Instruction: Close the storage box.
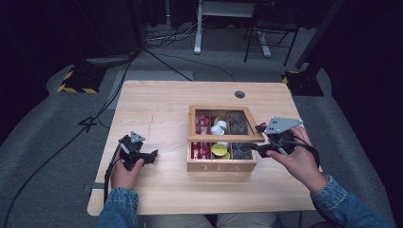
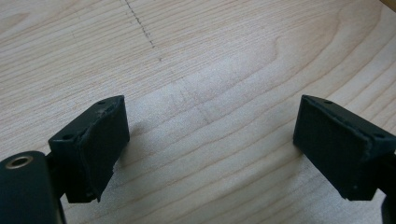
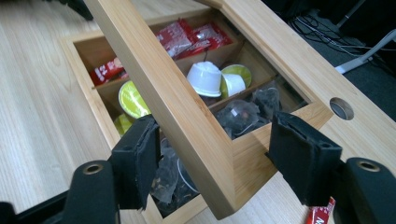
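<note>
Well, a wooden tea box [image 1: 221, 166] sits on the right half of a light wooden table [image 1: 166, 102], with the word TEA on its near wall. Its glass-paned lid [image 1: 225, 137] is partly lifted. Inside the box, red sachets [image 1: 202, 124] fill the left compartments, white and green capsules [image 1: 219, 128] the middle ones, and dark clear-wrapped tea bags [image 1: 237, 124] the right ones.

At the box's right side, the right gripper [image 1: 259, 137], held in the person's right hand [image 1: 297, 161], reaches the corner of the lid. From the right gripper view its jaws stand spread on either side of the lid's frame [image 3: 187, 121], one down among the tea bags [image 3: 240, 114] and one outside the box wall; whether the pads touch the wood I cannot tell.

Well apart, near the table's left edge, the left gripper [image 1: 153, 156] rests low in the left hand [image 1: 124, 173]. Its jaws are wide apart over bare table [image 2: 205, 60], grasping nothing
</note>
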Available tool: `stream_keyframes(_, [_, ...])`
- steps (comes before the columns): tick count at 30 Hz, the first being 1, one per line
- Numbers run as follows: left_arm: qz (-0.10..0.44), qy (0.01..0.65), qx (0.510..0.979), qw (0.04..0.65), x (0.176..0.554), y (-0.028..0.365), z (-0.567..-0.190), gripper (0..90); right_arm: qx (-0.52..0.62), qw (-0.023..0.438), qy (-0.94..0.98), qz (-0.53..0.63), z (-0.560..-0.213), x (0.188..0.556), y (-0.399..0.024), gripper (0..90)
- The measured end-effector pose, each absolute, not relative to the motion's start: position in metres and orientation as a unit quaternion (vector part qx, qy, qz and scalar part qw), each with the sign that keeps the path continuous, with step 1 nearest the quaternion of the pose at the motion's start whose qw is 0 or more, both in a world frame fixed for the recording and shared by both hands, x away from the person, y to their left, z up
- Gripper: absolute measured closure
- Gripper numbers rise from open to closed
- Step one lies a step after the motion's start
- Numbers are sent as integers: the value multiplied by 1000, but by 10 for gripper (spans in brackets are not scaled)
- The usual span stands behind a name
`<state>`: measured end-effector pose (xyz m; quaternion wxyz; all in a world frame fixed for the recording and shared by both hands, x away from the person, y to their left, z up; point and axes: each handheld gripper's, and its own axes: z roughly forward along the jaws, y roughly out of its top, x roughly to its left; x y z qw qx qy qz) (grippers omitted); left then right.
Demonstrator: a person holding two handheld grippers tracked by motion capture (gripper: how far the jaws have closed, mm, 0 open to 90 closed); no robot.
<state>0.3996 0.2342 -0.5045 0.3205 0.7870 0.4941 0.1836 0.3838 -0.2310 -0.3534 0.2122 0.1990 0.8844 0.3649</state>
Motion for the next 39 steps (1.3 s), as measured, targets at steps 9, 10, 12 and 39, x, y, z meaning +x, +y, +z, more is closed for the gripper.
stream_keyframes(9, [184, 494, 787, 321, 400, 234, -504, 109, 180, 228, 892, 347, -368, 376, -228, 344])
stream_keyframes(10, [184, 494, 787, 321, 400, 234, -504, 109, 177, 229, 892, 346, -370, 375, -228, 342])
stream_keyframes(12, [184, 494, 787, 321, 400, 234, -504, 109, 175, 230, 893, 344, -372, 375, -227, 340])
stream_keyframes(39, [184, 494, 787, 321, 400, 234, -504, 109, 143, 247, 907, 311, -408, 365, -221, 300])
